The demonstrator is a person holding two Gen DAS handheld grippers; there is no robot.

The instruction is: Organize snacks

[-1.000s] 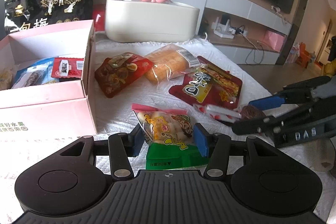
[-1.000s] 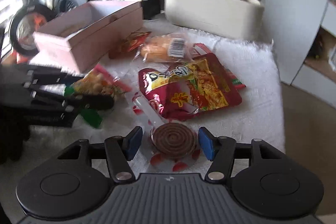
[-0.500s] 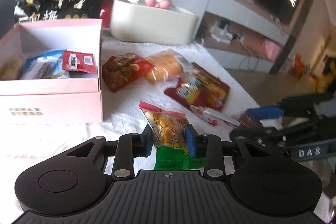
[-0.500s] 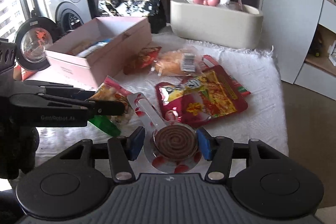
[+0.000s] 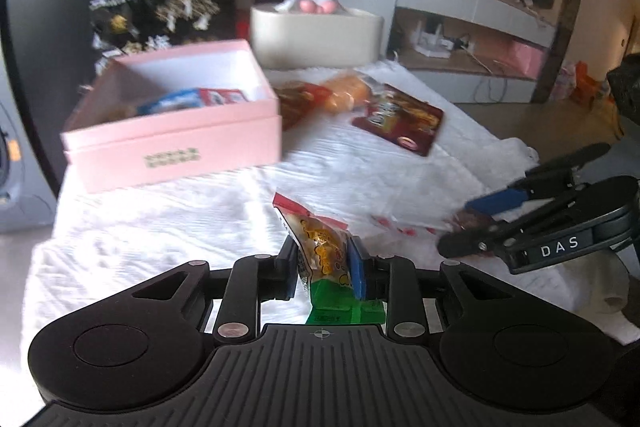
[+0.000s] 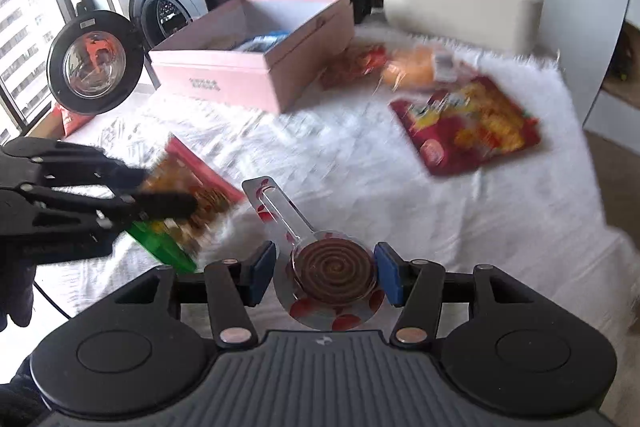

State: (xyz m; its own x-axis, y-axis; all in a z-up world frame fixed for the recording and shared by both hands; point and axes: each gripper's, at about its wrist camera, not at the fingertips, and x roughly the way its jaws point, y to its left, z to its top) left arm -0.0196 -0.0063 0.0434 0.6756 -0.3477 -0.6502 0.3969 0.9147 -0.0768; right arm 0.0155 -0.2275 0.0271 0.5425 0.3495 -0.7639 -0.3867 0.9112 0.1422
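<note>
The left gripper (image 5: 323, 265) is clamped on the yellow-green snack packet (image 5: 325, 259) at lower centre, above the cloth.

The right gripper (image 6: 325, 271) pinches the spiral candy pack (image 6: 334, 269) by its edges; the slippery film may slip out.

The pink box (image 5: 176, 143), upper left, is already partly filled. Its near wall can snag either packet.

The box (image 5: 176, 131) sits left of the loose packets (image 5: 400, 119), tub (image 5: 316, 35) behind.
</note>
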